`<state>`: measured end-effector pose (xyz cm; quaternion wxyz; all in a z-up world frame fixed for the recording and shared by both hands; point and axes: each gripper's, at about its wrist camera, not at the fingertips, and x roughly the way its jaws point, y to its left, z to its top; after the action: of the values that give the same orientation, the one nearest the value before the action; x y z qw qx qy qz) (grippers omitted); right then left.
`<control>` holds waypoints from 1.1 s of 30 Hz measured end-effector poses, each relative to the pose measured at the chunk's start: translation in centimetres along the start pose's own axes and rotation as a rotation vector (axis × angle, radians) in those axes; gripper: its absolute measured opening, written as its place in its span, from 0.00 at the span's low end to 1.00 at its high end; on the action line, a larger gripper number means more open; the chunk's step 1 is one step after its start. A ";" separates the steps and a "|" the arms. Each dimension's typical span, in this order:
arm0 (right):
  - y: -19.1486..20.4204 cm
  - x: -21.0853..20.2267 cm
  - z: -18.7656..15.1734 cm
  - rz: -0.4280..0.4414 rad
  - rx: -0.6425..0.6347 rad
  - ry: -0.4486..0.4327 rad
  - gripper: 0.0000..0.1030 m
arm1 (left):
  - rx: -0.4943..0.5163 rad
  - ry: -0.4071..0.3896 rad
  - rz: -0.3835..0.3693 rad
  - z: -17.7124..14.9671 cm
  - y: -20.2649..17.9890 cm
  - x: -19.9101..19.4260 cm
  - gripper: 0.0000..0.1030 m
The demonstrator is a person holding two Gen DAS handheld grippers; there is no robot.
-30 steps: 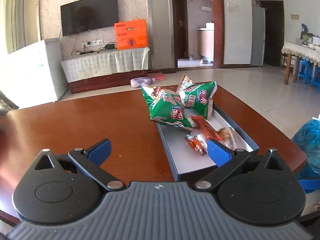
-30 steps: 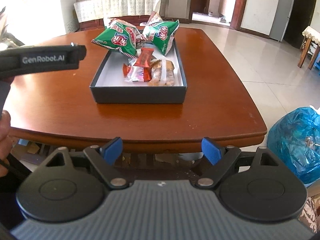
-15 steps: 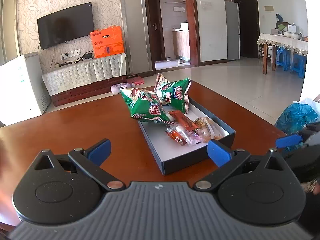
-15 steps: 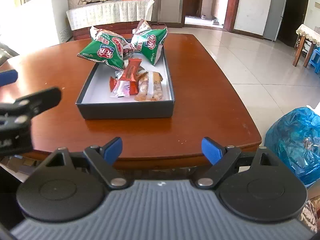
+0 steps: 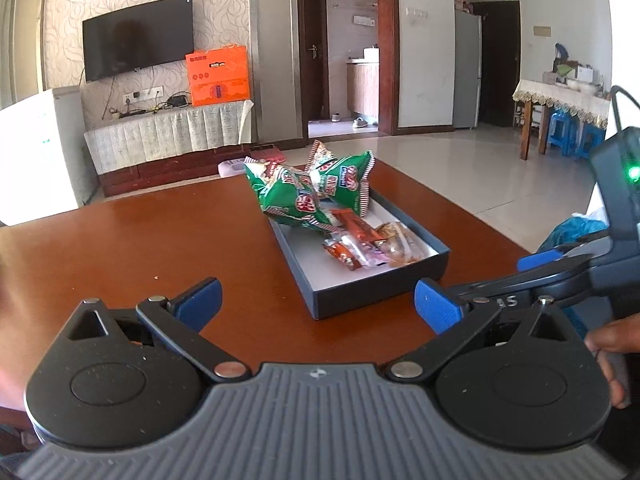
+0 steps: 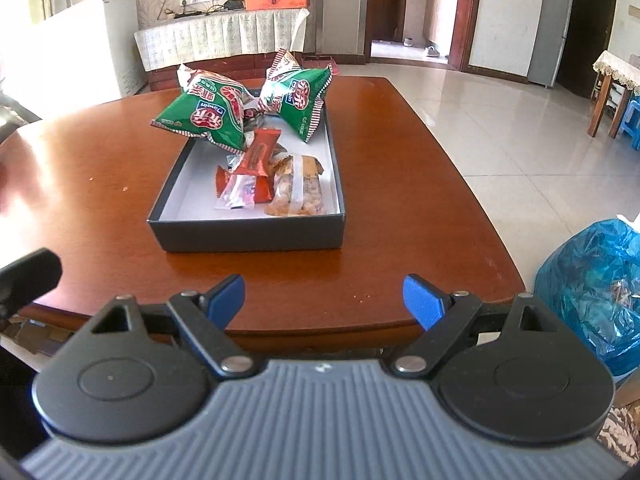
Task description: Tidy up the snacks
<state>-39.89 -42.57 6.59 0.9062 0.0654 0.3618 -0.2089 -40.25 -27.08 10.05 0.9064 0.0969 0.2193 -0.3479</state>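
A shallow dark box (image 6: 248,234) (image 5: 384,294) with a white inside sits on the brown table (image 6: 400,208) (image 5: 160,240). Two green snack bags (image 6: 208,118) (image 6: 298,98) (image 5: 290,200) lean over its far end. A red bar (image 6: 258,154) (image 5: 358,226), a clear-wrapped red packet (image 6: 240,190) and a nut bar (image 6: 300,190) lie inside. My right gripper (image 6: 323,298) is open, empty, back near the table's front edge. My left gripper (image 5: 316,300) is open and empty over the table, short of the box's near left corner. In the left wrist view the right gripper's blue fingertip (image 5: 538,258) shows at the right.
A blue plastic bag (image 6: 592,284) sits on the floor right of the table. A hand (image 5: 612,344) holds the right gripper's handle. A TV stand with an orange box (image 5: 218,74) and a white appliance (image 5: 36,152) stand beyond the table. Tiled floor lies to the right.
The left gripper has swung sideways, so the box now lies further left in its view and the right gripper appears at its right edge. The right gripper has barely moved.
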 end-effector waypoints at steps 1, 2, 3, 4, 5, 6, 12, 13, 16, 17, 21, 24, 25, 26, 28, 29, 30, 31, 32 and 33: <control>0.0 -0.1 0.0 0.000 0.001 -0.002 0.85 | 0.000 -0.002 -0.009 0.0 -0.1 -0.2 1.00; -0.1 -0.1 0.0 0.000 0.003 -0.003 0.85 | 0.004 -0.006 -0.014 0.0 -0.3 -0.4 1.00; -0.2 -0.2 -0.1 -0.001 0.006 -0.004 0.85 | 0.014 -0.010 -0.012 0.1 -0.5 -0.6 1.00; -0.2 -0.2 -0.1 -0.001 0.010 -0.006 0.85 | 0.024 -0.013 -0.013 0.1 -0.7 -0.7 1.00; -0.3 -0.3 -0.2 -0.001 0.014 -0.010 0.85 | 0.033 -0.017 -0.018 0.2 -0.9 -0.8 1.00; -0.3 -0.3 -0.2 -0.001 0.016 -0.012 0.85 | 0.037 -0.020 -0.022 0.2 -1.0 -0.9 1.00; -0.3 -0.6 -0.4 -0.002 0.014 -0.021 0.85 | 0.061 -0.043 -0.041 0.9 -1.2 -1.1 1.00; -0.4 -0.6 -0.4 -0.002 0.015 -0.021 0.85 | 0.064 -0.044 -0.044 1.1 -1.2 -1.0 1.00; -0.4 -0.5 -0.4 0.000 0.019 -0.017 0.85 | 0.078 -0.053 -0.050 1.5 -1.4 -0.9 1.00; -0.4 -0.5 -0.5 0.000 0.019 -0.018 0.85 | 0.083 -0.055 -0.051 1.7 -1.5 -0.9 1.00; -0.4 -0.4 -0.5 -0.002 0.017 -0.017 0.85 | 0.083 -0.062 -0.051 2.4 -1.0 -0.5 1.00; -0.3 -0.4 -0.5 -0.005 0.013 -0.015 0.85 | 0.071 -0.067 -0.039 2.5 -0.4 -0.3 1.00; -0.3 -0.4 -0.5 -0.006 0.012 -0.014 0.85 | 0.071 -0.061 -0.033 2.5 -0.3 -0.2 1.00; -0.3 -0.3 -0.5 -0.007 0.011 -0.013 0.85 | 0.074 -0.055 -0.023 2.5 -0.3 -0.1 1.00; -0.2 -0.3 -0.5 -0.007 0.009 -0.013 0.85 | 0.086 -0.044 0.015 2.5 -0.4 0.1 1.00; -0.2 -0.4 -0.5 -0.008 0.009 -0.013 0.85 | 0.098 -0.046 0.034 2.5 -0.5 0.1 1.00; -0.2 -0.3 -0.5 -0.009 0.008 -0.012 0.85 | 0.105 -0.046 0.039 2.4 -0.6 0.1 1.00; -0.2 -0.3 -0.5 -0.008 0.008 -0.011 0.85 | 0.111 -0.046 0.037 2.4 -0.6 0.1 1.00; -0.3 -0.3 -0.5 -0.008 0.008 -0.011 0.85 | 0.115 -0.048 0.031 2.5 -0.7 0.1 1.00; -0.3 -0.3 -0.5 -0.007 0.008 -0.010 0.85 | 0.115 -0.050 0.026 2.5 -0.7 0.1 1.00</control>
<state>-40.54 -42.58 6.48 0.9070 0.0667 0.3565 -0.2140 -39.86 -28.45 12.20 0.9089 0.1426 0.1749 -0.3506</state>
